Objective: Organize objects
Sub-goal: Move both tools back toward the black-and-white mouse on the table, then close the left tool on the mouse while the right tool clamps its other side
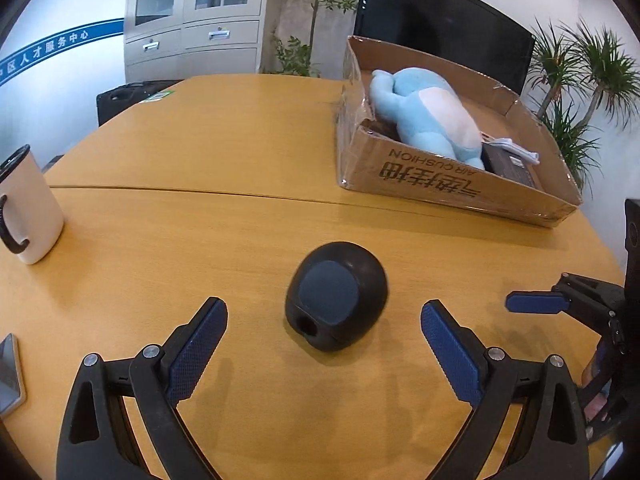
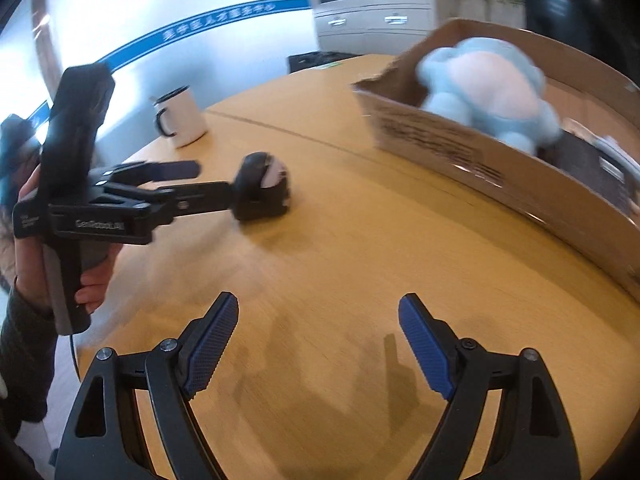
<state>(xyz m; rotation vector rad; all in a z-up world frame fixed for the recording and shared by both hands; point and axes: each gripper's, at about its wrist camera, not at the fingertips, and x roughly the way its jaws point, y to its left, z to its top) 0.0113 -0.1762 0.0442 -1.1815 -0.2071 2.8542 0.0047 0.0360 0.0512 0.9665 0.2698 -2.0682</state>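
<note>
The left hand-held gripper [image 1: 324, 320] stood wide open around a round black speaker [image 1: 336, 306] on the wooden counter [image 1: 200, 152], its fingers clear of it on both sides. The right hand-held gripper [image 2: 318, 344] was also open and held nothing. At the far right, a cardboard box [image 1: 440, 184] held a blue plush toy [image 1: 428, 116]. A white mug [image 1: 30, 208] stood at the left.

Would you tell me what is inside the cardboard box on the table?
The cardboard box holds a light blue plush toy, a dark flat item and something white. What lies beneath the toy is hidden.
</note>
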